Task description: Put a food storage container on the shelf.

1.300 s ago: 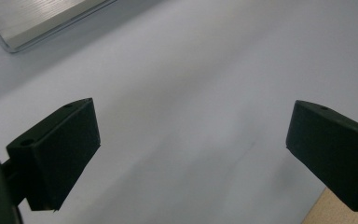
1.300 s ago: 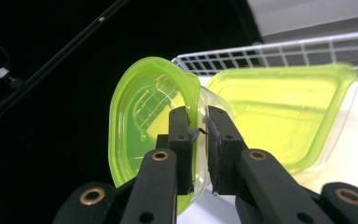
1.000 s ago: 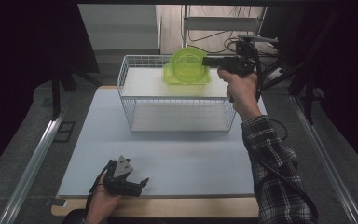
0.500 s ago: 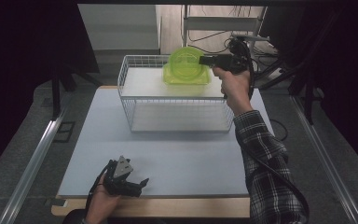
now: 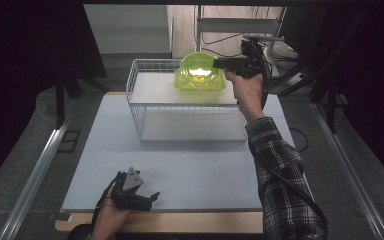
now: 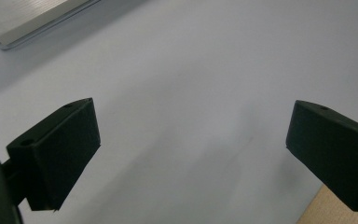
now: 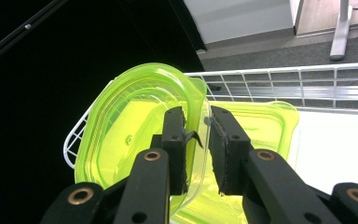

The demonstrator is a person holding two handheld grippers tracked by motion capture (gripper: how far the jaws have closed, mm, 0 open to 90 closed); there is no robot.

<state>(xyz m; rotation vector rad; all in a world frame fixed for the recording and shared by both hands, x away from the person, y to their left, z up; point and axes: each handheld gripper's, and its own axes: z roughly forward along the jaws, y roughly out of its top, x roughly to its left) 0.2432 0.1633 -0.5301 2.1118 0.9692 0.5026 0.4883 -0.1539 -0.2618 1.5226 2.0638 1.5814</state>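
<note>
A see-through lime-green tub stands tilted on edge at the back of the white wire basket, over a second green piece lying in the basket. My right gripper reaches in from the right. In the right gripper view the tub has its rim wall between the jaws of that gripper. They have just been opening, and a gap shows beside the left pad. My left gripper rests open near the front edge, and its own view shows nothing between its jaws.
The basket stands at the back middle of a pale mat on the wooden table. A metal rail runs along the left side. Cables and stands crowd the floor behind the basket. A plaid sleeve crosses the right half.
The right hand and the green tub have shifted slightly, and the tub now faces the high camera more. The left gripper has stayed put.
</note>
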